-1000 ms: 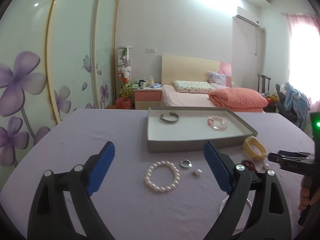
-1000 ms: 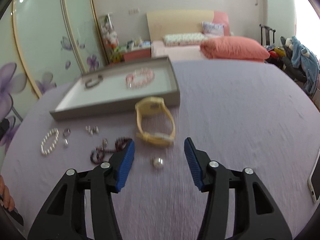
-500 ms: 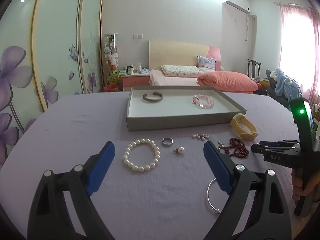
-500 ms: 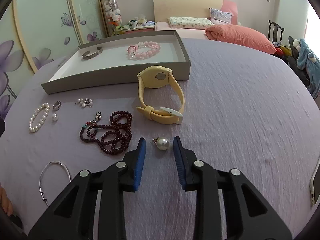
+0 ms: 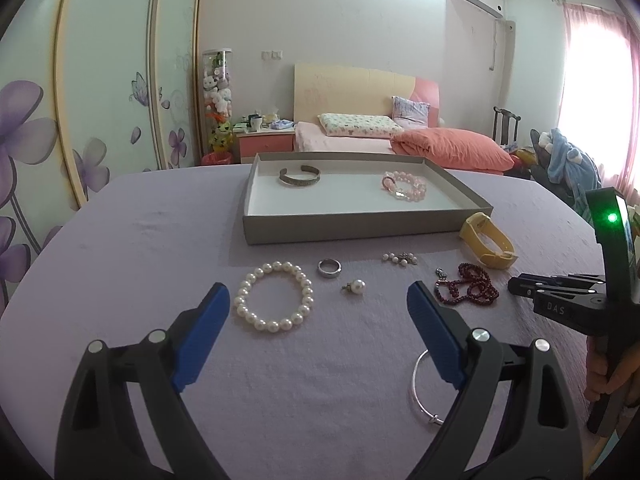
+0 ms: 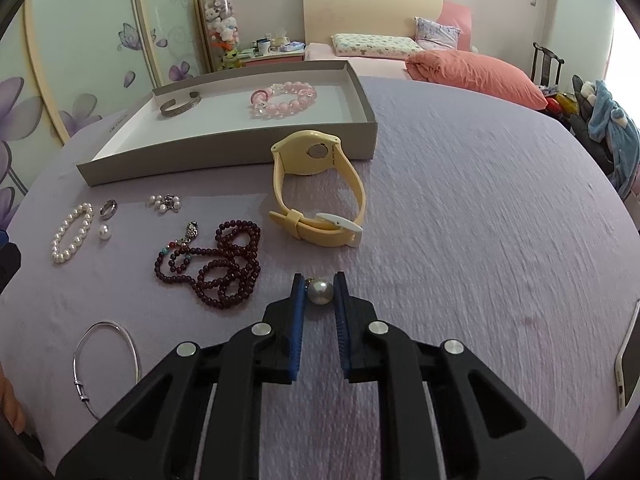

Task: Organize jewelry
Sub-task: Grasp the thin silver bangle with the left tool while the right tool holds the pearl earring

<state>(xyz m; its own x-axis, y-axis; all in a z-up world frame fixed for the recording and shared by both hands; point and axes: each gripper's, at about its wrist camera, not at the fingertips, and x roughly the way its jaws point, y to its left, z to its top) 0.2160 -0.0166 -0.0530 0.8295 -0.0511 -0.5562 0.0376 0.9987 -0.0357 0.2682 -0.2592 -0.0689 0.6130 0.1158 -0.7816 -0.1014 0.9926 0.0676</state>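
Pinching a round pearl pendant [image 6: 320, 291] low over the bench [image 6: 460, 220], your right hand-held gripper [image 6: 320, 294] risks squirting it sideways; the tray [image 6: 366, 120] lies ahead-left. Your left hand-held gripper [image 5: 318, 312] gapes wide near the pearl bracelet [image 5: 274, 296]. "DAS" reads on the right tool.

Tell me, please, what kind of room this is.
Most likely a bedroom in a home. A bed with a pillow and a salmon quilt stands behind the purple-covered table, a pink bedside cabinet sits beside it, and a sliding wardrobe with flower prints fills the left wall.
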